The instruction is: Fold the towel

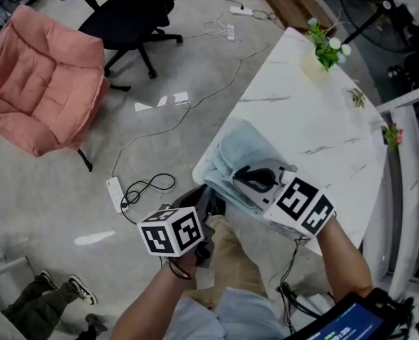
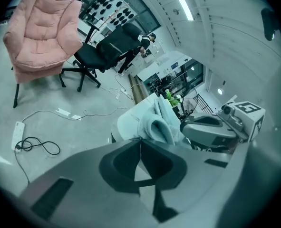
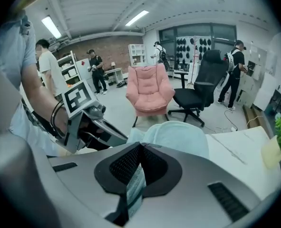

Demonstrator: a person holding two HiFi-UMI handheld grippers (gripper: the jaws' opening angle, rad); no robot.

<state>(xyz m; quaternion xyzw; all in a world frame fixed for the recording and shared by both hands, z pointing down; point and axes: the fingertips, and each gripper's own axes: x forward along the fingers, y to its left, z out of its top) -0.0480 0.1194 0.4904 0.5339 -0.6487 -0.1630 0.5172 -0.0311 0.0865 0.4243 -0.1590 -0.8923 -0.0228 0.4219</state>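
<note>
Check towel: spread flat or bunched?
Bunched: the towel lies in loose humped folds at the table corner, one edge pinched in the right gripper.

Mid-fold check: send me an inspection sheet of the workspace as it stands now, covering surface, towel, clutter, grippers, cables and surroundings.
Surface: white marble-look table, mostly bare.
Job's things: pale blue towel, bunched at the table's near corner.
Clutter: small potted plant at the table's far end.
Grippers: left gripper shut, apparently on the towel's edge; right gripper shut on towel cloth.
Cables: power strip with a coiled black cable on the floor; white cable running across the floor towards the table.
Surroundings: pink armchair, black office chair, people standing in the background.
</note>
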